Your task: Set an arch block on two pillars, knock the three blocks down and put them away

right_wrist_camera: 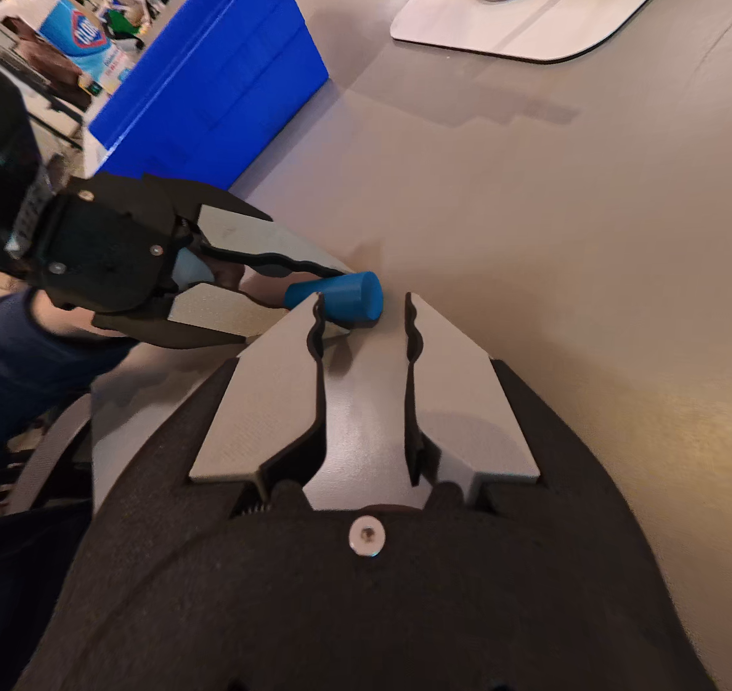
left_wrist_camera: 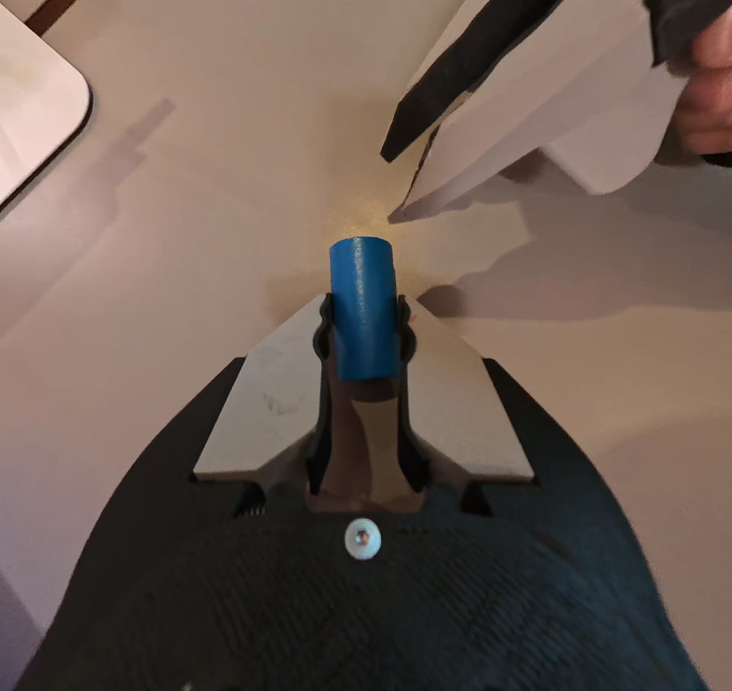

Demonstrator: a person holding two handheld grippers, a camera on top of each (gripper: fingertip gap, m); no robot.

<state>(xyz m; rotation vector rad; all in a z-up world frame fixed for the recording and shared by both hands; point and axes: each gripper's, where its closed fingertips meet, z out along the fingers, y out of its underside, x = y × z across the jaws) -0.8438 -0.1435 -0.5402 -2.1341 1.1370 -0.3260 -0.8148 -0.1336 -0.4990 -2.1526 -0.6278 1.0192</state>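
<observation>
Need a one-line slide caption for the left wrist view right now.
Left gripper clamps a blue cylinder block lying on the beige table; the right gripper hovers open nearby.

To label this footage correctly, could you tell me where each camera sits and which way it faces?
Left wrist view: on the left gripper, looking down its fingers at the blue cylinder block they clamp; a hand shows.
Right wrist view: on the open right gripper, facing the grey tabletop and blue plastic bin.
Shared: block, both grippers.
</observation>
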